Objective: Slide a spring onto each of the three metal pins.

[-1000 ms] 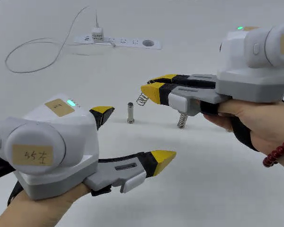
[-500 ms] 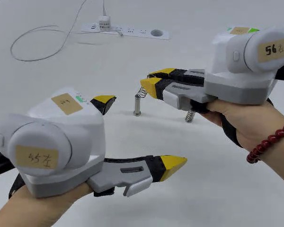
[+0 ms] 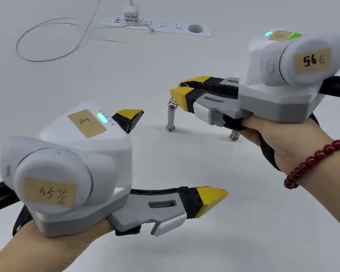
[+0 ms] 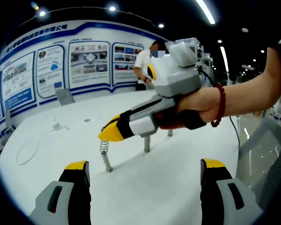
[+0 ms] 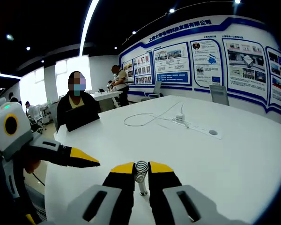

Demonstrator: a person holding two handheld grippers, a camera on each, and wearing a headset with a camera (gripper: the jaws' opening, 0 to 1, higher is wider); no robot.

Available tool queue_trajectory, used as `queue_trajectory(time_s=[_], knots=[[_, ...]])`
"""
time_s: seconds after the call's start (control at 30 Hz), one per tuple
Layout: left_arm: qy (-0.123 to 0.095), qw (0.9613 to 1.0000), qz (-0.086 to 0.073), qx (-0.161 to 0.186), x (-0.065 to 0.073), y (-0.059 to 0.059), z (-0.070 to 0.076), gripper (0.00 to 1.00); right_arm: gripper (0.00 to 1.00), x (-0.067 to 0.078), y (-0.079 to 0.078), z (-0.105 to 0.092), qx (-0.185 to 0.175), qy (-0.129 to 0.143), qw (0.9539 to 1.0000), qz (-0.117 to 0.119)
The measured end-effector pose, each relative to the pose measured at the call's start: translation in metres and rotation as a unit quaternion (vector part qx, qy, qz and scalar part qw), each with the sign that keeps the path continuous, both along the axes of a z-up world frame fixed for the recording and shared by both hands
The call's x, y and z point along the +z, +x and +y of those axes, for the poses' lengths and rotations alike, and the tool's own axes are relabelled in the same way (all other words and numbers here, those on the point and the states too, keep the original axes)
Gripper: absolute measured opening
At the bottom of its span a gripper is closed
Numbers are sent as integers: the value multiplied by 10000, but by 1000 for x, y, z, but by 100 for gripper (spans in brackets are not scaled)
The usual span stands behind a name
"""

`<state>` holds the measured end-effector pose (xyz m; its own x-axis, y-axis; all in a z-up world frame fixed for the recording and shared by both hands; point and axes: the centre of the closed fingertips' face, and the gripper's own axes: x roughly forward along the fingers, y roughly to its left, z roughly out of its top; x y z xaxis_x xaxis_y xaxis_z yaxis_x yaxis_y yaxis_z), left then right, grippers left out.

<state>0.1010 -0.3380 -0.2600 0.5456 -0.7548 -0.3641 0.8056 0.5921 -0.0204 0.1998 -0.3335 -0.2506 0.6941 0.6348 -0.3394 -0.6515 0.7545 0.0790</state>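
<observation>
The spring (image 3: 173, 103) clamped in the right gripper (image 3: 180, 92) has been carried sideways from just beside the upright pin (image 3: 170, 120) and is now set at its top end.

Right tool (image 3: 186, 90) "56", left tool (image 3: 175, 156) "55"

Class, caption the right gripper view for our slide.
Right tool grips a spring directly over an upright metal pin.

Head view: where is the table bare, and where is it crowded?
Bare: the stretch between the cable loop and the pin, and the near table right of the left tool. Crowded: around that pin, where the right tool holds a spring, and the sprung pin beside it.
</observation>
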Motion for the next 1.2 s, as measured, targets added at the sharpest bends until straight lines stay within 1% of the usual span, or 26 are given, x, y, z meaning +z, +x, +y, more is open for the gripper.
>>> queue_trajectory(time_s=[0.07,0.1,0.2,0.4,0.47,0.57,0.8,0.87,0.97,1.07,1.13,1.2], knots=[[-15,10000,2,6,0,0,0,100,12,0,1,0,-8,9,10000,5],[-13,10000,10,10,0,0,0,100,12,-2,2,0,-8,39,10000,48],[-29,10000,29,4,-1,0,0,100,12,-4,3,-1,-14,-23,10000,49],[-71,9999,73,14,-1,0,0,100,12,-8,3,1,-10,9,9999,113],[-85,9999,84,14,-1,0,0,100,12,-9,4,2,0,-46,9999,106],[-71,9999,81,18,-2,0,1,100,12,-11,4,1,5,-57,9999,108],[-99,9999,119,27,-3,-1,1,99,12,-13,4,7,107,-236,9997,-15],[-109,9999,124,28,-3,-2,1,99,12,-14,3,8,185,-406,9990,-82],[-92,9999,117,28,-3,-2,2,98,12,-17,1,10,268,-581,9979,-131],[-81,9999,124,41,-3,-2,3,98,12,-17,0,12,313,-644,9973,-189],[-60,9999,123,37,-4,-2,3,98,12,-19,0,13,353,-779,9961,-231],[-16,9999,113,29,-5,-2,4,98,12,-22,-1,14,363,-836,9956,-213]])
